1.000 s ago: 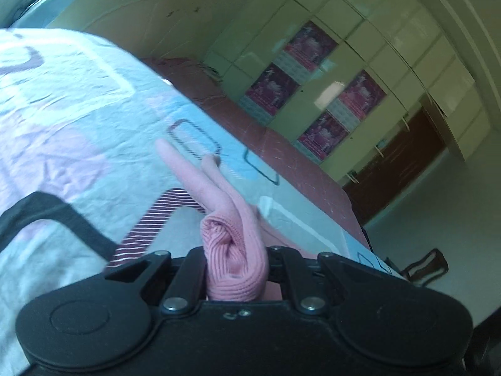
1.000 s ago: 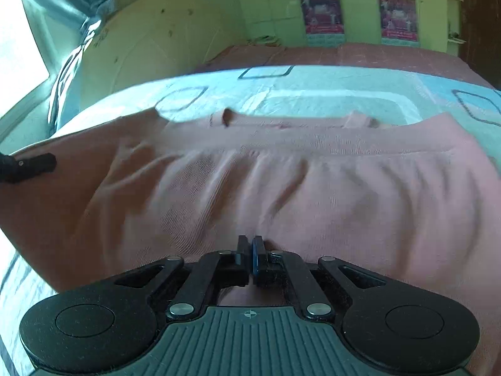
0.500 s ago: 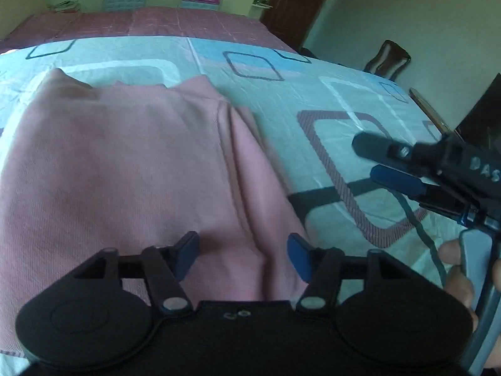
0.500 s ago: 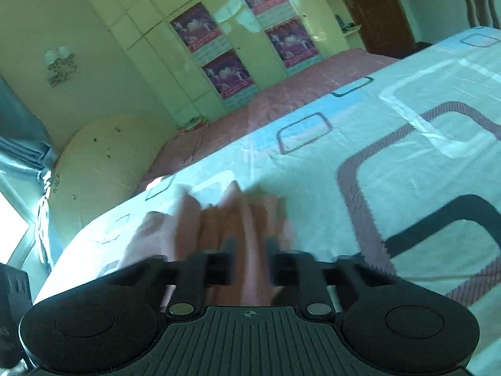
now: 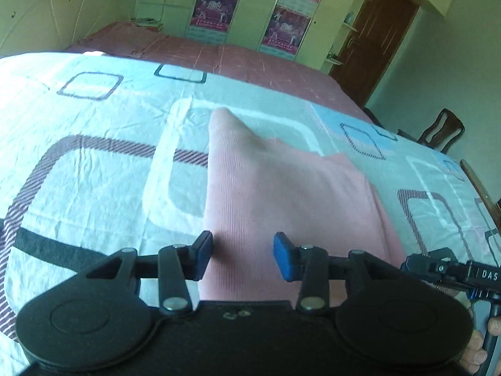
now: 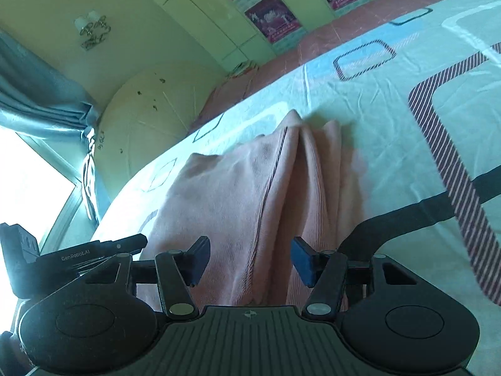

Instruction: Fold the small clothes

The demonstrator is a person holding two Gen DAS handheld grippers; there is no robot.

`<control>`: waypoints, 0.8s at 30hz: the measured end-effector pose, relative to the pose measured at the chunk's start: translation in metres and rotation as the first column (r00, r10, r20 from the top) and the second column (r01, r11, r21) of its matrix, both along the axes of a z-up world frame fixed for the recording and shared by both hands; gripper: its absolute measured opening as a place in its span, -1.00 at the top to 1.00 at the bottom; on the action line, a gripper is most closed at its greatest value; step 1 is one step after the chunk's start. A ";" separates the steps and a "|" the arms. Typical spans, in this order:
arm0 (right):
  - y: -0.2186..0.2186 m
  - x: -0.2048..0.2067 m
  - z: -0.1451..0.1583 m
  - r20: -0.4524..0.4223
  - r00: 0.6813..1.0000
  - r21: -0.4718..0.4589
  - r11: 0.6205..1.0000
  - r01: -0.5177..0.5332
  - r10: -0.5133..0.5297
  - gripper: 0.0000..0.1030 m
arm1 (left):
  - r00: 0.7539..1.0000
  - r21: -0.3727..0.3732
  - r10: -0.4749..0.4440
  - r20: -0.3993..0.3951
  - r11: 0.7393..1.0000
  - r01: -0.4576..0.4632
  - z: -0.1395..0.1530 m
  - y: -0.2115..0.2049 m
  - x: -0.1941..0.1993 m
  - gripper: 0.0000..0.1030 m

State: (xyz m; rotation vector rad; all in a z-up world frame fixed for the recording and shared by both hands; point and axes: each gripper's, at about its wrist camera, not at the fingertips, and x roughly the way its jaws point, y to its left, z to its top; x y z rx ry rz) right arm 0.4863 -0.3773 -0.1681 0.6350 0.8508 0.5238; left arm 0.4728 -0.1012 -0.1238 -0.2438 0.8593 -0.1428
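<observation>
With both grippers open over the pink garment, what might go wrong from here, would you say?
1. The pink garment shows ridges and a raised seam on its right side; pressing or folding now could set those creases.
2. The left gripper and right gripper sit close together at the near edge, so they might collide.
3. A low pinch may catch the bedsheet too.
</observation>
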 end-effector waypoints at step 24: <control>0.073 0.005 0.069 0.158 0.967 -0.559 0.825 -0.079 0.200 0.86 | 0.970 0.043 -0.235 0.059 0.972 0.232 0.001 -0.007 0.017 0.38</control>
